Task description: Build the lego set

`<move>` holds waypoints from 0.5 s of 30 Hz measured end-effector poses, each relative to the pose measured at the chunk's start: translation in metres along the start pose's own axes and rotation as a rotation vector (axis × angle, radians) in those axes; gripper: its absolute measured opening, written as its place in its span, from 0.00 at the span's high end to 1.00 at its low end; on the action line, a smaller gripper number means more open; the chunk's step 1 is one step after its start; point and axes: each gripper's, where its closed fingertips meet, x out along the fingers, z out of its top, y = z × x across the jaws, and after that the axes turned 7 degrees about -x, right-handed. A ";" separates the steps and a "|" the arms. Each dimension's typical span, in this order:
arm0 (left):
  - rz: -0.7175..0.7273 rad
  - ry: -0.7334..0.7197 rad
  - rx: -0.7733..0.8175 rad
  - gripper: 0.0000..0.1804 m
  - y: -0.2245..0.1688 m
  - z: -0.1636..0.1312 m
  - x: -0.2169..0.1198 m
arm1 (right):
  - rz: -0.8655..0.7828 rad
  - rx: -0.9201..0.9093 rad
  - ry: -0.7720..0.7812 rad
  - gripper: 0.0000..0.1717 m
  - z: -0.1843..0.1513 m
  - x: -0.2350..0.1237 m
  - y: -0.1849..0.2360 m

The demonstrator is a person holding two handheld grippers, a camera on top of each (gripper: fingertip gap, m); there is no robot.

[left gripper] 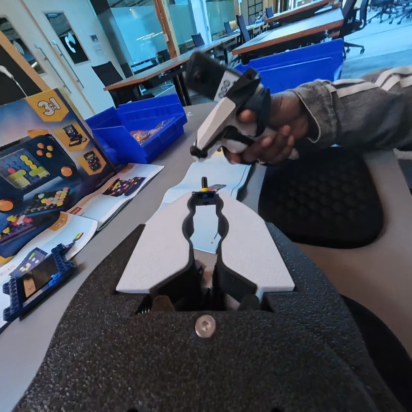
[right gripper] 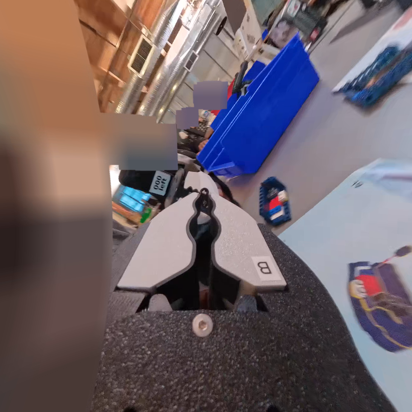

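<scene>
- A printed toy box (left gripper: 44,160) stands at the far left of the worktop (left gripper: 142,196), with open instruction booklets (left gripper: 116,196) lying in front of it and a partly built dark blue brick model (left gripper: 38,283) nearer the camera.
- Behind the booklets sits a blue bin (left gripper: 142,131) holding clear bags of parts.
- The left gripper (left gripper: 205,198) points forward over a pale blue booklet page (left gripper: 214,176). Its fingertips are narrowed on a small dark blue brick assembly (left gripper: 205,197), and both pads press its sides.
- A short black peg (left gripper: 204,181) rises upright from a yellow round piece on top of that assembly, so its long axis stands roughly vertical, square to the left gripper's fingers.
- The right gripper (left gripper: 197,153) hangs above and just beyond the peg, held in a person's hand (left gripper: 274,133), and slopes down and to the left towards it. The peg lies below its tip, near but apart.
- In its own view the right gripper's fingertips (right gripper: 204,196) are nearly together around a small black ridged piece (right gripper: 204,200). The piece is too small to name.
- A black mat (left gripper: 321,200) lies to the right on the worktop.
</scene>
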 end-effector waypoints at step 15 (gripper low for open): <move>0.033 0.105 0.077 0.91 -0.001 -0.016 0.007 | 0.066 0.396 -0.006 0.98 -0.016 0.008 -0.020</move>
